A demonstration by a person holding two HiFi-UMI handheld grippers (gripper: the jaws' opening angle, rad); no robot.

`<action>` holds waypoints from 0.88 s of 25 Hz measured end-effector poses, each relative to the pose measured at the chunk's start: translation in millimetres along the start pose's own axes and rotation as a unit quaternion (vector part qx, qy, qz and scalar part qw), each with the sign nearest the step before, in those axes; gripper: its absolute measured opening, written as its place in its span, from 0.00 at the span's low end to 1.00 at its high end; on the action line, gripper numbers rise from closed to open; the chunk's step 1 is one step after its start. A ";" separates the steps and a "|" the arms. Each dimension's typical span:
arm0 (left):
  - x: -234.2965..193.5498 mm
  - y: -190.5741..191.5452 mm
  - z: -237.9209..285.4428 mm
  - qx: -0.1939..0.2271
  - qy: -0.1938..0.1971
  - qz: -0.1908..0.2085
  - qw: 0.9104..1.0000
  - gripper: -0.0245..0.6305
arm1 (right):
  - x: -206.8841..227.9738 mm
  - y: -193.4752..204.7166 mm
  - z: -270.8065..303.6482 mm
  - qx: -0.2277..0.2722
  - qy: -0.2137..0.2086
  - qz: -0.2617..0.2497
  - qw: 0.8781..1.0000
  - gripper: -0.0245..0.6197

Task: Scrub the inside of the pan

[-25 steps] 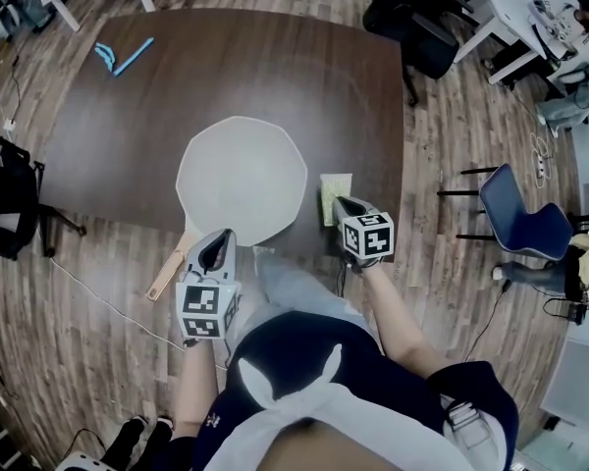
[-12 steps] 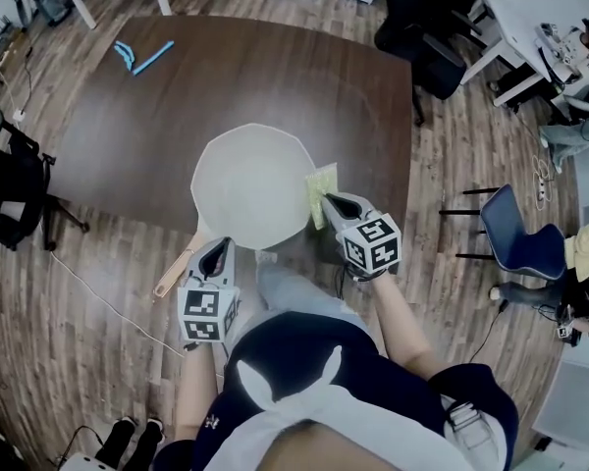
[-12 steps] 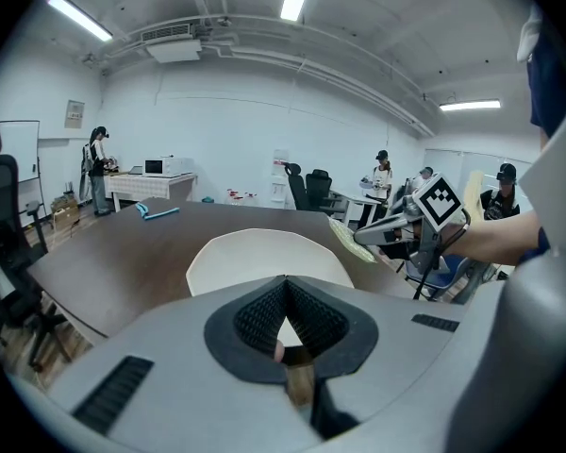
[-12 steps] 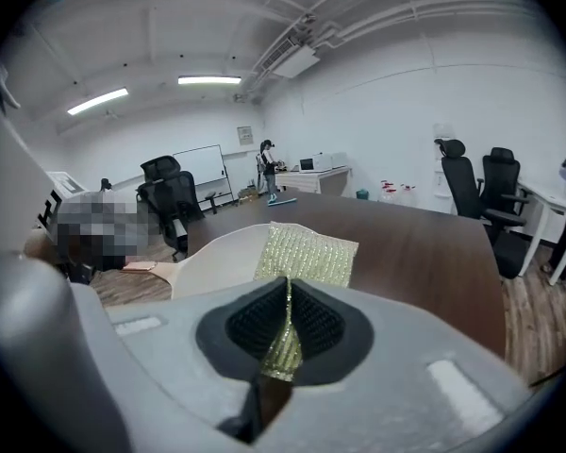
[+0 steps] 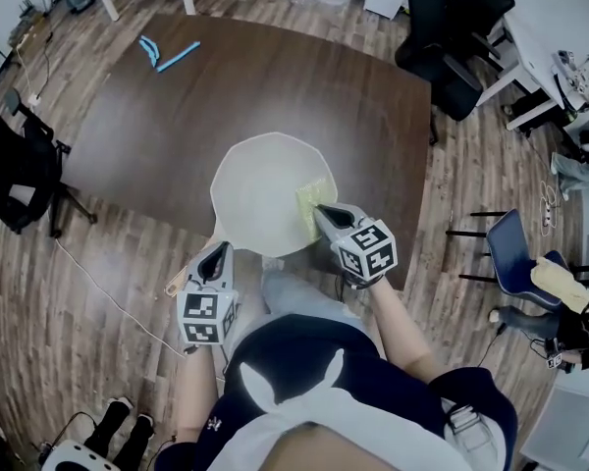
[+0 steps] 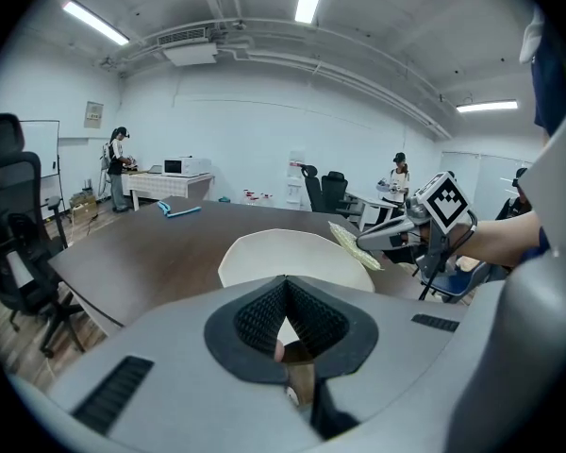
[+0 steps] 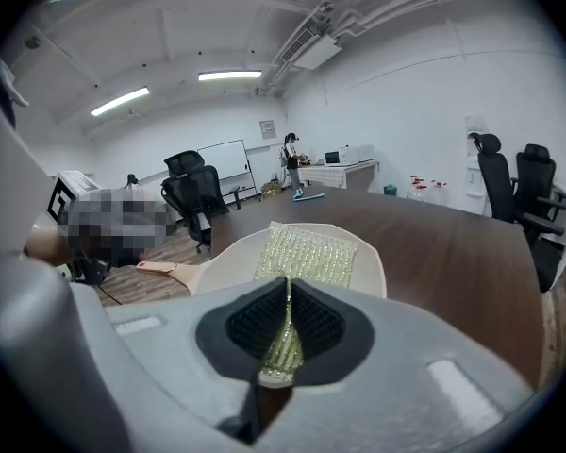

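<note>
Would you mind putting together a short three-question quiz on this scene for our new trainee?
1. Which gripper holds the yellow-green scrubbing cloth? A. left B. right C. neither
2. True or false: the pan stands on the wooden floor.
3. Fill in: the left gripper is closed on the pan's ____.
Key: 1. B: the right gripper pinches it over the pan, its jaws having just eased open slightly. 2. False: it sits on the dark table. 3. handle.
</note>
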State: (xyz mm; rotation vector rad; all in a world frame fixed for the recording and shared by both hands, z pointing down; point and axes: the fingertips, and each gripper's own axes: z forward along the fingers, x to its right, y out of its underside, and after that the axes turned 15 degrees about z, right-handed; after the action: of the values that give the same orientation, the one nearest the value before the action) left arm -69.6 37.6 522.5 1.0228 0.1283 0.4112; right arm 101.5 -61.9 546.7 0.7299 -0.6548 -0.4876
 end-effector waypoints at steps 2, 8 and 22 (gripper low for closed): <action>-9.0 0.8 -1.0 -0.002 -0.007 -0.005 1.000 0.04 | -7.4 -2.0 9.5 -0.012 -0.013 -0.002 1.000 0.06; -27.7 0.8 3.1 -0.009 -0.022 -0.014 1.000 0.04 | -25.0 -6.3 38.8 -0.059 -0.052 -0.012 0.997 0.06; -52.1 6.6 9.1 -0.022 -0.054 -0.031 0.998 0.04 | -81.3 19.9 90.9 -0.187 -0.149 -0.059 0.969 0.06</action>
State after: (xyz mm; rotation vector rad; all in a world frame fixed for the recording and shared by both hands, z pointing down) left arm -116.5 12.9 528.4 0.9920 0.0541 0.3004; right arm -14.7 -39.9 582.6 0.3406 -0.7740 -0.8153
